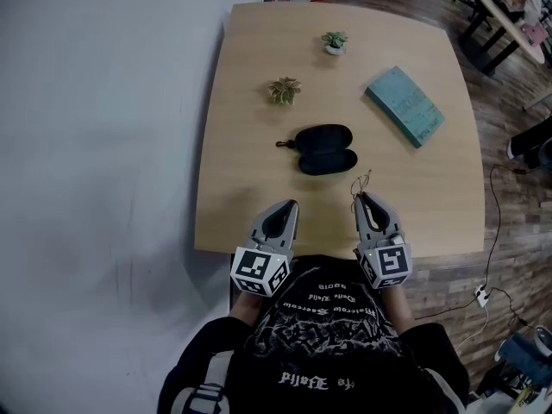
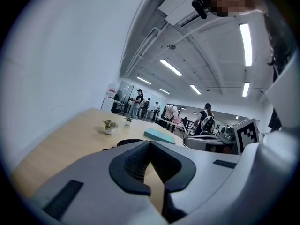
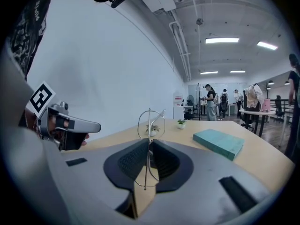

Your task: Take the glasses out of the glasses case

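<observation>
**Status.** The right gripper [image 1: 364, 200] is closed to a narrow gap on the thin metal wire-frame glasses [image 3: 149, 125], and its pads bear on bare wire only. The left gripper [image 1: 287, 207] is fully closed with nothing between its jaws. It is held low over the near edge of the light wooden desk [image 1: 250, 102]. The glasses are out of the black oval soft-shell glasses case [image 1: 324, 149]. They are held above the desk between the case and the near edge, right of centre. The case lies open near the middle of the desk.

**Hazards (assessed).**
- Slip or rotation: the contact area is a single thin wire, so a quick swing or roll of the right gripper could let the frame pivot or drop.
- Bending: extra closing force on so thin a frame may deform it.
- Strike on set-down: part of the frame hangs below the jaws and would meet the desk first if the gripper is lowered level.
- No backup: the left gripper is closed and apart from the frame, so it cannot catch a fall.

**Orientation.** In the right gripper view the frame is nearly edge-on. Its long axis stands roughly upright, across the jaws, with one rim above them and the other below. The grip is probably near the bridge. Which side the lens fronts face cannot be told. The case's long axis runs roughly along the near edge.
</observation>
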